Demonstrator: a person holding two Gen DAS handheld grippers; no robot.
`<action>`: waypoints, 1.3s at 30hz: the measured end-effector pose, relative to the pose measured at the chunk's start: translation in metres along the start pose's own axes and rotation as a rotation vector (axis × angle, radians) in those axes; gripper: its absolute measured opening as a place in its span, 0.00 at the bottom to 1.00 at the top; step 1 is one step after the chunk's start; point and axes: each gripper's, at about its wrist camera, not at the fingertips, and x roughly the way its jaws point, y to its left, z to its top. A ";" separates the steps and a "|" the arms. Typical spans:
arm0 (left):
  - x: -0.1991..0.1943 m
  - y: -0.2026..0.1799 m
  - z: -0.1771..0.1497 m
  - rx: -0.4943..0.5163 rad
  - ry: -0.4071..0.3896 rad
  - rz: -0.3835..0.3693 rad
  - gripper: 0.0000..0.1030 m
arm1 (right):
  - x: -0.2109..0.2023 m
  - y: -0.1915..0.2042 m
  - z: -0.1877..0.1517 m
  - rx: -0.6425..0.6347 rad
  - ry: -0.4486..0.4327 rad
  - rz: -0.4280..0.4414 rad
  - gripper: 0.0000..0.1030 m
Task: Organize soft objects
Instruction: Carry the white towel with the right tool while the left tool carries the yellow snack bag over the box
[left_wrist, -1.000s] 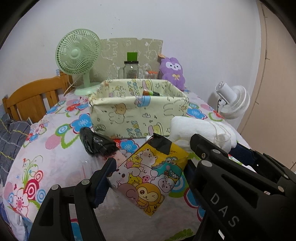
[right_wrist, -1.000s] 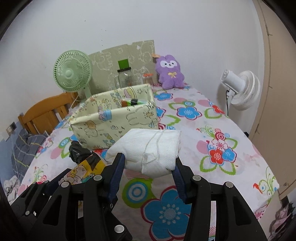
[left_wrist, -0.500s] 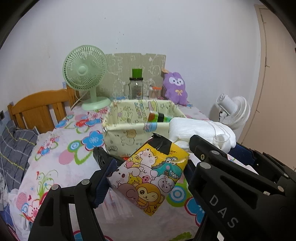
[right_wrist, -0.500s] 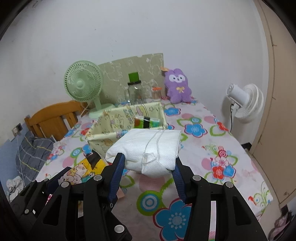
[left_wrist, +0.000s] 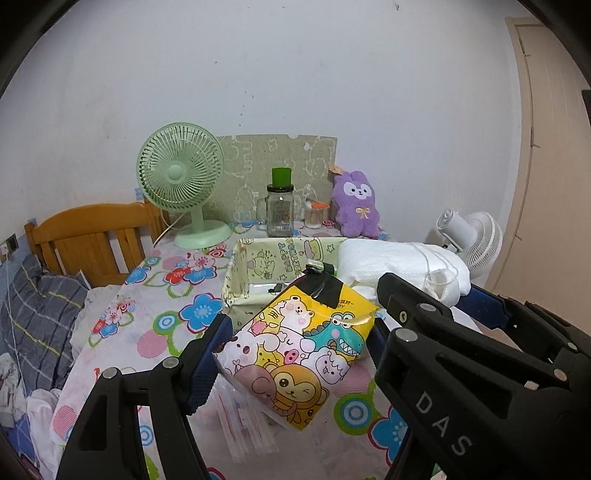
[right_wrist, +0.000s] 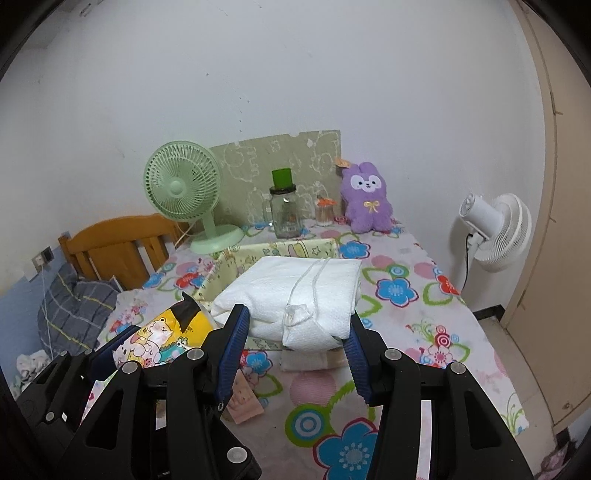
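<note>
Floral table (right_wrist: 424, 332): fan (right_wrist: 183, 186), jar (right_wrist: 284, 210), plush (right_wrist: 367, 197).

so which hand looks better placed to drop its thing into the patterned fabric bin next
Probably the right gripper: its folded white cloth bundle hangs right in front of the pale yellow patterned fabric bin. The left gripper, gripping the yellow cartoon-animal pack, sits lower and nearer.

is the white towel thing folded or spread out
Folded. The white textured cloth bundle sits as a compact stacked block with layered edges showing, a thin white cord lying over its top, clamped between the right gripper pads above the table.
</note>
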 end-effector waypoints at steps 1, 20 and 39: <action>0.000 0.000 0.001 0.000 -0.001 0.002 0.74 | 0.000 0.000 0.001 0.000 -0.001 0.002 0.53; 0.022 0.007 0.023 0.001 -0.002 0.007 0.74 | 0.025 0.006 0.024 -0.006 -0.005 0.008 0.53; 0.072 0.017 0.047 0.007 0.014 0.042 0.74 | 0.079 0.005 0.047 -0.002 0.015 0.027 0.53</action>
